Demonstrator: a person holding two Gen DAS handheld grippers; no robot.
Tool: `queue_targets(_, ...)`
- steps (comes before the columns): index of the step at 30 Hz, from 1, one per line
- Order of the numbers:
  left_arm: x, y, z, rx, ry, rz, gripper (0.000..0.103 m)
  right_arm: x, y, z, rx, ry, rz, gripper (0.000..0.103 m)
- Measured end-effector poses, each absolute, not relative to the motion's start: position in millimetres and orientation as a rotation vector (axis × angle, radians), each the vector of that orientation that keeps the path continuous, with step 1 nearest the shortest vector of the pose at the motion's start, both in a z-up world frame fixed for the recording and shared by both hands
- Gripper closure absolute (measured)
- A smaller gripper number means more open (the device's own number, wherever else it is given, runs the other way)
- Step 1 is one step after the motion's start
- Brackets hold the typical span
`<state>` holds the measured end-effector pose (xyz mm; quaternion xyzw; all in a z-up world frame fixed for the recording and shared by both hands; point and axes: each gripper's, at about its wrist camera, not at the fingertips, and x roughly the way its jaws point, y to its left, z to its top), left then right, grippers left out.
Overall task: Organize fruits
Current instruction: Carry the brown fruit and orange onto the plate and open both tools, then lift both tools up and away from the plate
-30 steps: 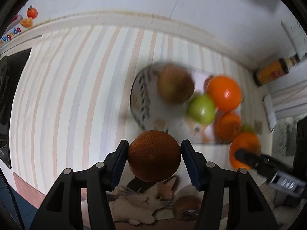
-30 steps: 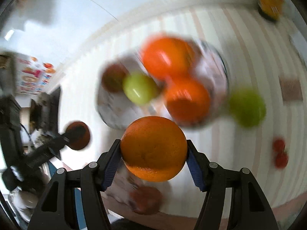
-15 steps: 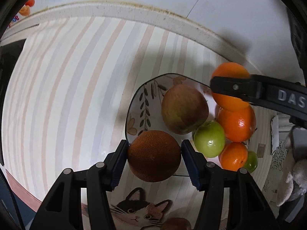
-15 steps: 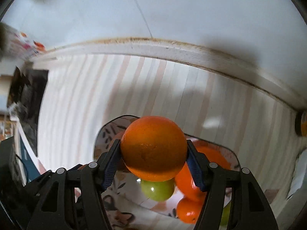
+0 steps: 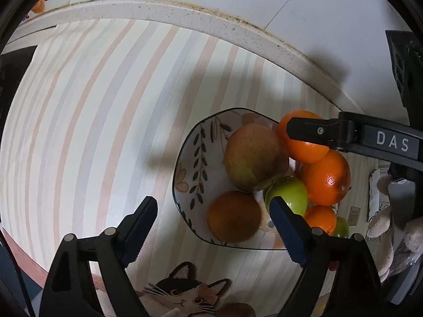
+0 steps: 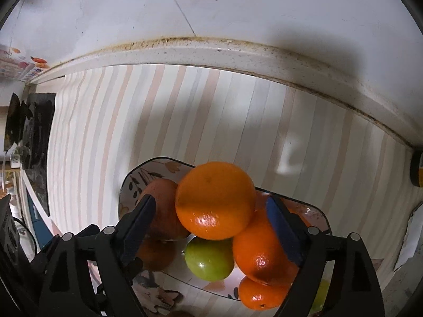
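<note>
A leaf-patterned plate (image 5: 190,158) holds a large reddish-green fruit (image 5: 255,155), a green apple (image 5: 289,194), oranges (image 5: 326,177) and a brown round fruit (image 5: 234,215). My left gripper (image 5: 211,220) is open just above the brown fruit, which lies on the plate. My right gripper (image 6: 210,218) is open, its fingers apart on either side of a large orange (image 6: 215,199) that rests on the pile (image 6: 264,251). The right gripper also shows in the left wrist view (image 5: 327,133), over that orange (image 5: 301,145).
The plate (image 6: 148,169) sits on a striped cloth (image 5: 92,121) near the counter's back ledge (image 5: 238,26) and white wall. A cat-print mat (image 5: 182,295) lies in front. A dark stove (image 6: 34,132) is at the far left, a bottle (image 6: 417,169) at the right.
Both grippers have opened. The brown fruit has left the left fingers and lies on the plate; the orange has left the right fingers and rests on the pile.
</note>
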<state>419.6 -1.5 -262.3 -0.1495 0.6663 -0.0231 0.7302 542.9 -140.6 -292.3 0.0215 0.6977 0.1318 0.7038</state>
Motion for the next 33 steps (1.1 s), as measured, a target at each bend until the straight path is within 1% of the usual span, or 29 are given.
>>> queue_targets(3, 416.8, -2.2, -257.0, -0.291, 1.453, -0.03, 0.016, 535.1, -145.8, -282.4, 0.051, 1.521, 0.273, 0.014)
queue_targets(4, 415.5, -1.7, -254.1, -0.274, 1.447, -0.022, 0.016, 530.7, -149.7, -276.8, 0.043, 1.507, 0.26, 0.01)
queue_targets(5, 414.1, -1.4, -251.2, -0.257, 1.44, -0.013, 0.016, 524.0, -152.5, -271.4, 0.032, 1.483, 0.248, 0.008)
queue_targets(12, 400.5, 6.4, -233.8, -0.14, 1.383, 0.057, 0.016, 458.4, -184.2, -248.0, 0.026, 1.353, 0.124, 0.008)
queue_targets(21, 366.1, 4.9, -207.2, -0.059, 1.301, 0.069, 0.016, 373.2, -220.3, -232.4, 0.087, 1.277, 0.029, 0.008)
queue_targets(33, 295.9, -11.6, -146.3, -0.004, 1.163, 0.002, 0.016, 273.5, -224.3, -159.5, 0.092, 1.117, -0.005, 0.008)
